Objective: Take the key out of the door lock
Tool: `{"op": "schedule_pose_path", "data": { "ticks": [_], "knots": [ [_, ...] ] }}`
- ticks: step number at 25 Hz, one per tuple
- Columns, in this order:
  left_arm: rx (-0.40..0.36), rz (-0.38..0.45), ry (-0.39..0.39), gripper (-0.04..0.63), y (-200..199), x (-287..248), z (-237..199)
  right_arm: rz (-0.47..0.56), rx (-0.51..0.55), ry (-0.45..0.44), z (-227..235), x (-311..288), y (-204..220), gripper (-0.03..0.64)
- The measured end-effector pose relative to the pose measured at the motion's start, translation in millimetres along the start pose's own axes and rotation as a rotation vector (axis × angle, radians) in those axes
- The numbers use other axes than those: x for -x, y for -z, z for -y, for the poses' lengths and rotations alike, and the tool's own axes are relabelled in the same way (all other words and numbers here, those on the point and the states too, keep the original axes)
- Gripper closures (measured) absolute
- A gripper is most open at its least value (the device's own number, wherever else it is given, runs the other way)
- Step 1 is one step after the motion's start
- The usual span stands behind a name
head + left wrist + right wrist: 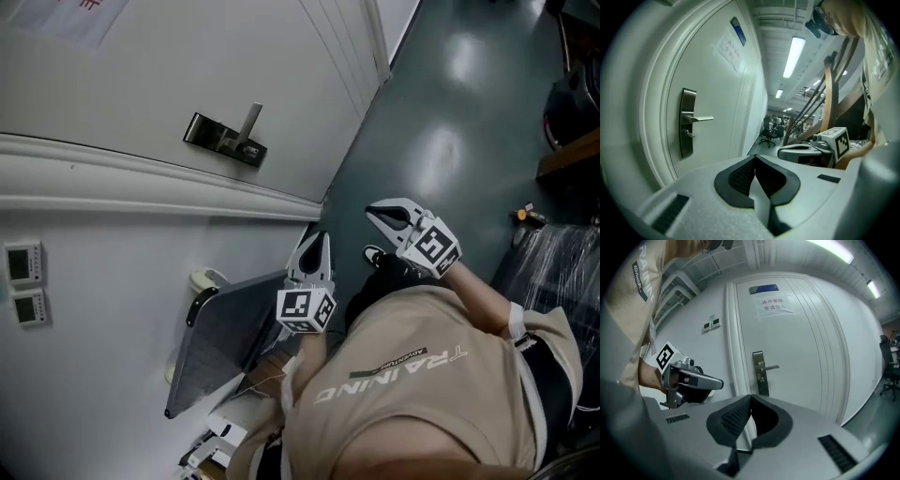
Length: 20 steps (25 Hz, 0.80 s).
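Far ahead of the fingers (736, 180) of the left gripper (755, 160), office chairs (768, 133) stand down a corridor under long ceiling strip lights (793, 56). Up and left of the fingers (733, 420) of the right gripper (751, 399), two small control panels (711, 324) sit on the white wall (701, 348). Beneath both grippers' fingers spreads a dark glossy floor (441, 141) that mirrors the lights

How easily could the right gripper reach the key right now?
Probably not yet: the right gripper sits well back from the door, jaws shut. Nothing blocks the way to the key, so stepping closer should do.
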<state>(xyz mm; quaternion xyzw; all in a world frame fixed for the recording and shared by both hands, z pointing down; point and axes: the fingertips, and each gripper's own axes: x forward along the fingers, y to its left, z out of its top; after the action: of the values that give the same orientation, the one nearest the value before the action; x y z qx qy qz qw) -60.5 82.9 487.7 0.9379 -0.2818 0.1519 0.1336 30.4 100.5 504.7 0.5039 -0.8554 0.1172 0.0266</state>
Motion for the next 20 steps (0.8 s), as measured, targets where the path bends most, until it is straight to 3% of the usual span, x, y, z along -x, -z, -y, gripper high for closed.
{"op": "schedule_pose_path", "data": {
  "ticks": [4,6,10,12,16,20],
  "knots": [
    [-0.026,-0.005,0.058,0.589,-4.0,-3.9,-14.2,0.010,0.021,-0.053,-18.3,-35.3,-23.9,0.603],
    [-0.029,0.036,0.054,0.589,-26.0,-13.8,-36.2,0.012,0.114,-0.053,-13.1,-46.6,-48.0,0.603],
    [-0.045,0.137,0.047,0.589,-66.6,-23.1,-73.6,-0.070,0.361,0.052,9.0,-44.8,-59.3,0.603],
    [-0.053,0.174,0.036,0.589,-77.0,-29.9,-85.2,-0.110,0.345,0.061,16.3,-45.8,-47.8,0.603],
    [-0.001,0.197,-0.001,0.589,-74.3,-27.0,-90.7,-0.100,0.184,0.026,15.3,-60.0,-45.9,0.603],
    [0.103,0.137,-0.059,0.589,-44.2,-17.2,-110.5,-0.064,0.131,-0.068,12.4,-106.7,-57.9,0.603]
  ]
}}
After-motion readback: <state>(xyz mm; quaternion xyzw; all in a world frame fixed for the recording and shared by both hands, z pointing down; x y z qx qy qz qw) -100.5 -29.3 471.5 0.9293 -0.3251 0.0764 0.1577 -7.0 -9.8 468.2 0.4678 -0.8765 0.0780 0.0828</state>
